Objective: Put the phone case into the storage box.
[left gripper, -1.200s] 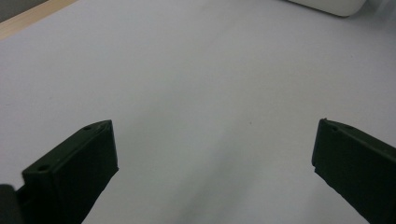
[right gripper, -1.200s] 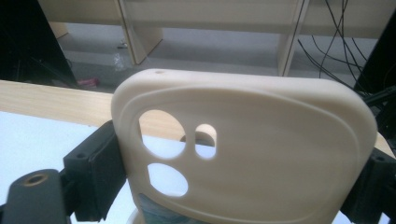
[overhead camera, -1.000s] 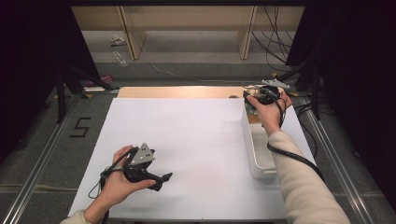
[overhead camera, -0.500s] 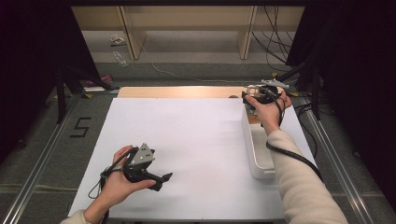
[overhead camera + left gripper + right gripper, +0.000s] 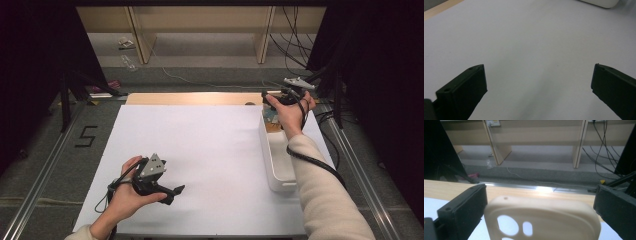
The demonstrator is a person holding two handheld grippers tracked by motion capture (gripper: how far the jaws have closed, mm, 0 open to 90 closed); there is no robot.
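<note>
We hold the right tool (image 5: pixel 275 100) over the far end of the white bin (image 5: pixel 280 165), its jaws having just spread wide, with a cream phone case (image 5: pixel 541 220) standing loose between them (touching neither pad). Our left tool (image 5: pixel 172 192) rests on the white worktop (image 5: pixel 200 145), jaws apart around nothing.

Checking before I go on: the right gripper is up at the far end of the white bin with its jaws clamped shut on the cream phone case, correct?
Not quite. The right gripper is at the far end of the white bin, but its jaws stand wide open. In the right gripper view the cream phone case sits between them with a gap on each side, so it is not clamped.
</note>
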